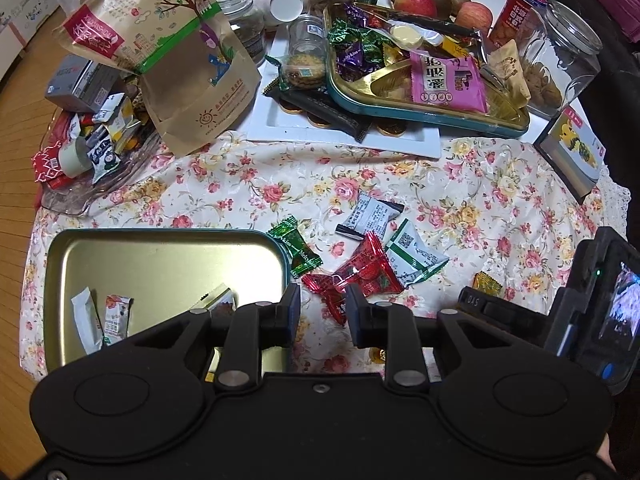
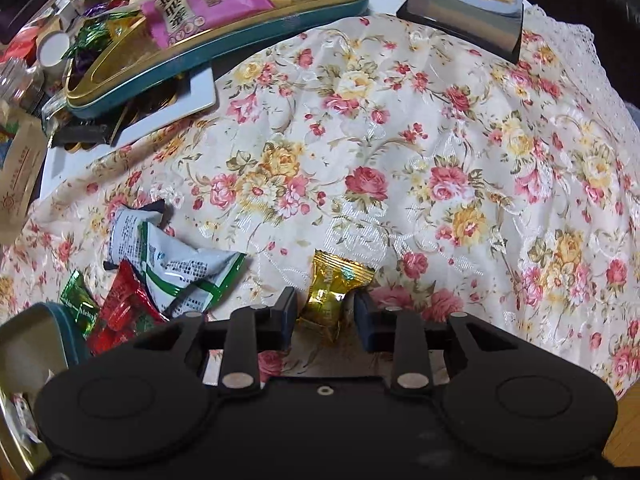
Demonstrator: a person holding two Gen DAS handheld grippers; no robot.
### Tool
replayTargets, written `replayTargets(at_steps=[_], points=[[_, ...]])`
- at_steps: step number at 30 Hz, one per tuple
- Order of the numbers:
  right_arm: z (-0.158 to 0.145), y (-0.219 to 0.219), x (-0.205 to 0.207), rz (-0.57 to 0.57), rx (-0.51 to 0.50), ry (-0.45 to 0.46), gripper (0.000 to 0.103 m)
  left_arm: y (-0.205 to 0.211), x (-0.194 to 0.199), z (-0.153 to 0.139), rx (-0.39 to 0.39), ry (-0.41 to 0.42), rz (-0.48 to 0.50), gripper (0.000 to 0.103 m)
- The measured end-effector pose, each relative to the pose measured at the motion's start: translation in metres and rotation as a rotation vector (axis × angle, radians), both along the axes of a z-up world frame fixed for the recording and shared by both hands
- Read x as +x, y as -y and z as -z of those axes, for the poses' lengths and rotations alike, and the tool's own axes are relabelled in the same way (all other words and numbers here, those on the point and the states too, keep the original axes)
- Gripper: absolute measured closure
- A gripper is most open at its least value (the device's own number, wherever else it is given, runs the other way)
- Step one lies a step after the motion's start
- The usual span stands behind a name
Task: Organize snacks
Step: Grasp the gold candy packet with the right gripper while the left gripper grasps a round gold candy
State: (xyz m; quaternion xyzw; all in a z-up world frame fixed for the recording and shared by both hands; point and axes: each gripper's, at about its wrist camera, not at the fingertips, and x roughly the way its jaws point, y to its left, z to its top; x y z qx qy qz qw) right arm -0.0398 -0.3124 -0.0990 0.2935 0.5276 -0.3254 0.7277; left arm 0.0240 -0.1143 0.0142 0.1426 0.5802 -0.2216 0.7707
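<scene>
At the lower left of the left wrist view sits your open tin tray (image 1: 64, 264), a few wrapped snacks already lying in it. Moving right, the left gripper (image 1: 322, 312) hangs with its jaws narrowly apart and nothing clamped; the red candy (image 1: 360, 276) lies just beyond its tips, part of a loose cluster with a green candy (image 1: 296, 246) and two white packets on the floral tablecloth (image 1: 460, 184).

Further right lies the piece your next move turns on. In the right wrist view the gold candy (image 2: 334, 292) rests low in the middle of the frame, squarely between the fingers of the right gripper (image 2: 325, 312). Its long axis runs up and slightly right, away from you, so the jaws cross its short width. They stand narrow around it; whether the pads already press on the wrapper you cannot tell from here. Your right hand is clearly the nearer one, and the tray lies to its left.
</scene>
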Motion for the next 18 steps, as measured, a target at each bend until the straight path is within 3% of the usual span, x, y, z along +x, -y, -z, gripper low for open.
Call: replayTargets(at_steps=[8, 13, 18], points=[[-0.018, 0.003, -0.015, -0.011, 0.005, 0.037, 0.08, 0.017, -0.004, 0.01, -0.026, -0.01, 0.027, 0.068], [-0.037, 0.009, -0.027, -0.002, 0.031, 0.083, 0.081, 0.033, -0.011, 0.021, 0.005, -0.022, 0.046, 0.068], [-0.052, 0.015, -0.039, -0.007, 0.049, 0.118, 0.081, 0.048, -0.035, 0.041, 0.05, -0.065, 0.19, 0.068]])
